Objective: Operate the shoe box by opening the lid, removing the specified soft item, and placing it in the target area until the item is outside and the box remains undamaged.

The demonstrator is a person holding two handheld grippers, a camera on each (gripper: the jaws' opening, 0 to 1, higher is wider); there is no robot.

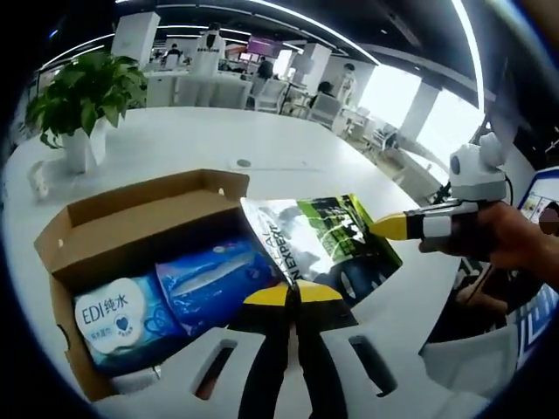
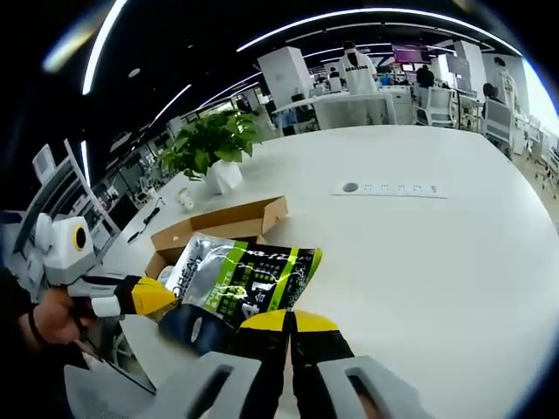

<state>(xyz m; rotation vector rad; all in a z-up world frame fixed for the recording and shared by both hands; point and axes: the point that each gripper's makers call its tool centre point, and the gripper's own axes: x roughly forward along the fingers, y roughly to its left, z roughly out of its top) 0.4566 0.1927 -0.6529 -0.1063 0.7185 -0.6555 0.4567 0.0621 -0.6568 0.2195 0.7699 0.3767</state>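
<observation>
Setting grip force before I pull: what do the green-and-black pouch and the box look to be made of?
The pouch looks like glossy plastic or foil film: silvery glare and creases across its face. The shoe box looks like plain brown cardboard, matte, with folded flaps. Both grippers, left and right, pinch the pouch.

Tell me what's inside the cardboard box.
The cardboard box holds a white wipes pack and a blue pack. The green pouch, held by both grippers, hides the box's right end.
</observation>
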